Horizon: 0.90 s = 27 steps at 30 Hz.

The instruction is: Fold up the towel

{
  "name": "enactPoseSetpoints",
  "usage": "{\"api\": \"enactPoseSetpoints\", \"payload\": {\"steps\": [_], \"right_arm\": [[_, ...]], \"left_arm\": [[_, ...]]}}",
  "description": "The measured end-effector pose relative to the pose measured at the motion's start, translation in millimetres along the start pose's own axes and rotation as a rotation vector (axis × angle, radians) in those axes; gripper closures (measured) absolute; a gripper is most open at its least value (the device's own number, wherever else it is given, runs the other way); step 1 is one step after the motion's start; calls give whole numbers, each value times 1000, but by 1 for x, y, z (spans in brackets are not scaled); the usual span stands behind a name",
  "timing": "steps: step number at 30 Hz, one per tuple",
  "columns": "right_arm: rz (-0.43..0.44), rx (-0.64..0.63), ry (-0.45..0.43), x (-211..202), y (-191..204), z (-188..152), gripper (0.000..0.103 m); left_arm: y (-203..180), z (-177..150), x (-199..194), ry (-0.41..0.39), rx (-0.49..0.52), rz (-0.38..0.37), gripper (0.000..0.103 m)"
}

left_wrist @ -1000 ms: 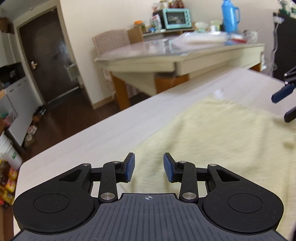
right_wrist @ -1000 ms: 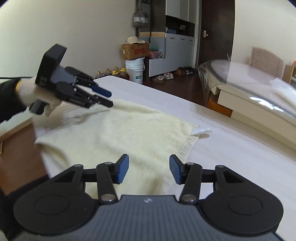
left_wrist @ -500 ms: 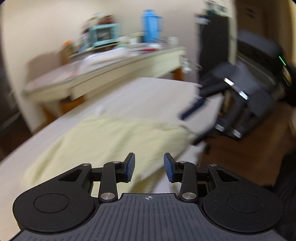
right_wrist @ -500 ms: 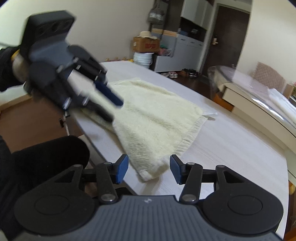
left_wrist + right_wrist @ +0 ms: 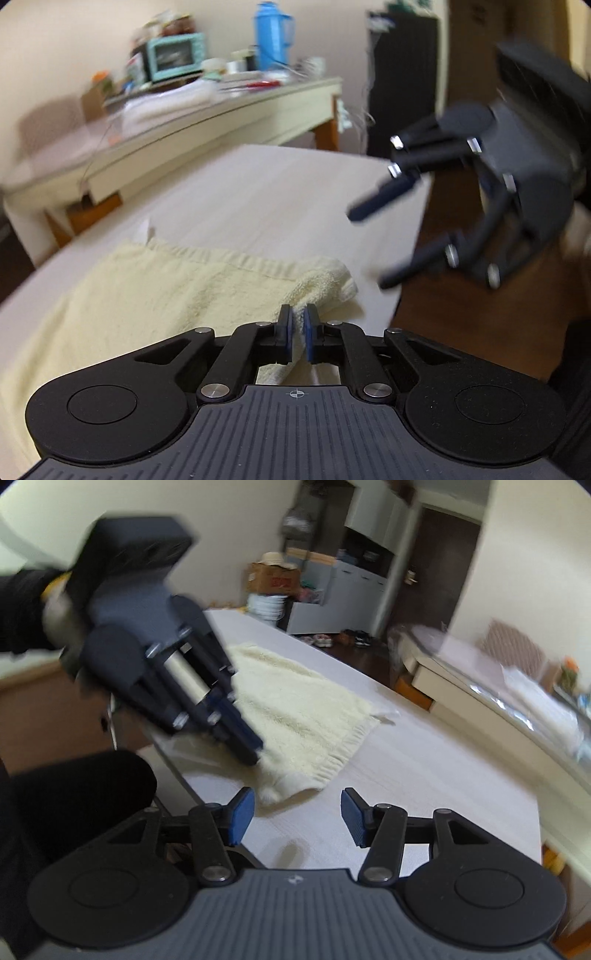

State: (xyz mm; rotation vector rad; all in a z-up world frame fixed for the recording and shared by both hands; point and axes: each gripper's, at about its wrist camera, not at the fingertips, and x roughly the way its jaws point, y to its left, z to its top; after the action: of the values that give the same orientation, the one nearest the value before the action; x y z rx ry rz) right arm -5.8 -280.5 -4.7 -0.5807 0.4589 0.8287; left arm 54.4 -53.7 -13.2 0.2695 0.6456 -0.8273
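- The pale yellow towel [image 5: 177, 284] lies flat on the white desk [image 5: 258, 192], with one corner close to the desk's near edge, where both tools can reach it
- The left tool [image 5: 296, 334] is clenched on that near corner: its blue pads are pressed almost together with a ridge of towel fabric pinched between them, a hold that looks meant for lifting the corner and carrying it across for a fold
- The right tool [image 5: 297, 821] is released, its pads spread wide over bare desk just beside the towel's near corner and touching nothing; judging by its place, it is lining up for a second grip along the same end
- Only the left wrist view shows the pinch itself, with the bunched terry rising into the pads; the right tool [image 5: 373, 245] appears there as a blurred black shape hanging out past the desk edge
- Only the right wrist view shows the towel [image 5: 306, 716] as a whole, including its fringed far side and a small white tag at the corner, with the left tool [image 5: 247, 749] angled down onto the fabric
- The fold has barely begun, since the towel is otherwise spread out in a single layer
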Motion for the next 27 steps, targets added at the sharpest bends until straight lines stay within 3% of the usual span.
{"api": "enactPoseSetpoints", "payload": {"steps": [4, 8, 9, 11, 16, 18, 22, 27], "right_arm": [[-46, -170, 13, 16, 15, 6, 50], [-94, -354, 22, 27, 30, 10, 58], [-105, -403, 31, 30, 34, 10, 71], [-116, -467, 51, 34, 38, 10, 83], [-113, -457, 52, 29, 38, 8, 88], [-110, -446, 49, 26, 37, 8, 89], [-105, -425, 43, 20, 35, 7, 89], [-114, -428, 40, 17, 34, 13, 89]], "left_arm": [[12, 5, -1, -15, -60, -35, 96], [9, 8, -2, -16, -51, -54, 96], [7, 8, -3, -17, -53, -56, 96], [8, 7, -6, -21, -73, -71, 94], [15, -2, -40, -56, -122, -5, 82], [23, -15, -63, -38, -130, 100, 79], [28, -46, -90, 51, -139, 214, 79], [10, -72, -110, 87, -111, 233, 78]]}}
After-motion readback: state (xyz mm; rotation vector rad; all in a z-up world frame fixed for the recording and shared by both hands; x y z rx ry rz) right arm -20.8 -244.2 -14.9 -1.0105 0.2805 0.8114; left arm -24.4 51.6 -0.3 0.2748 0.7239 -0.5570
